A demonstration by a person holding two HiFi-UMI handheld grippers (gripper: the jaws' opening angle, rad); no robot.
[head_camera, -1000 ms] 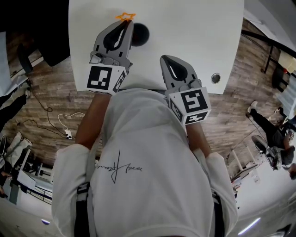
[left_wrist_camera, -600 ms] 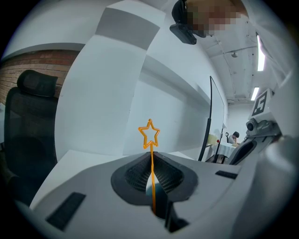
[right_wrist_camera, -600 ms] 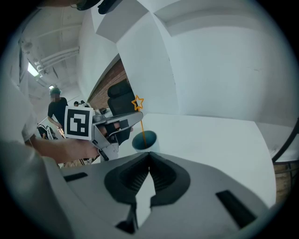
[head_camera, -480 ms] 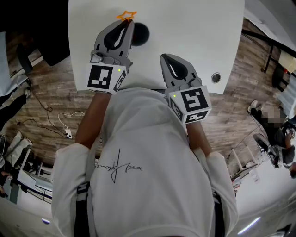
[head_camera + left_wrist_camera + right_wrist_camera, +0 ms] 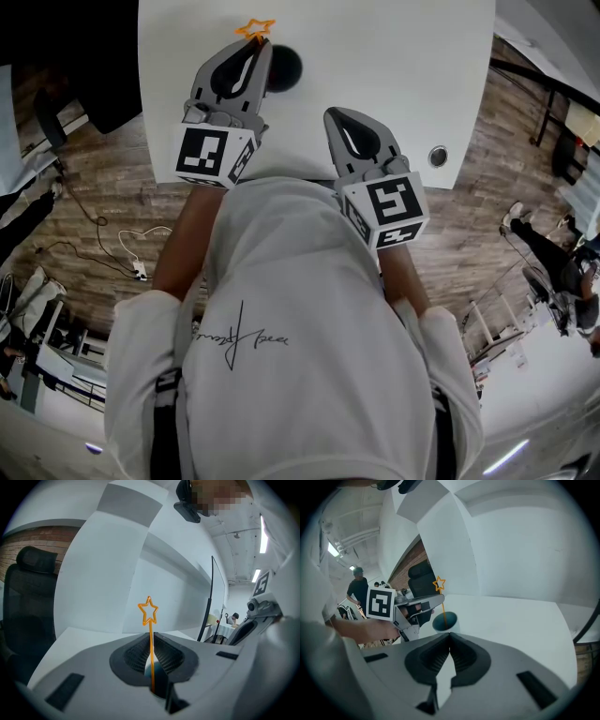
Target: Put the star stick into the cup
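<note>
Nearest, you are holding your right gripper (image 5: 336, 114) clenched and empty over the desk (image 5: 394, 56), apparently to stay clear. Farther left, your left gripper (image 5: 257, 49) is grasping the star stick (image 5: 149, 612) upright, likely for a straight drop; only the right gripper view is showing its lower end inside the cup (image 5: 444, 621)

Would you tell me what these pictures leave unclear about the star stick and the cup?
- Lower end of the star stick: in the right gripper view the wall of the cup hides it, so whether it touches the bottom is unknown.
- Stick's shaft, head view: covered by the left tongs.
- Cup, left gripper view: only a sliver shows behind the tongs.
- Cup's inside, head view: too dark.
</note>
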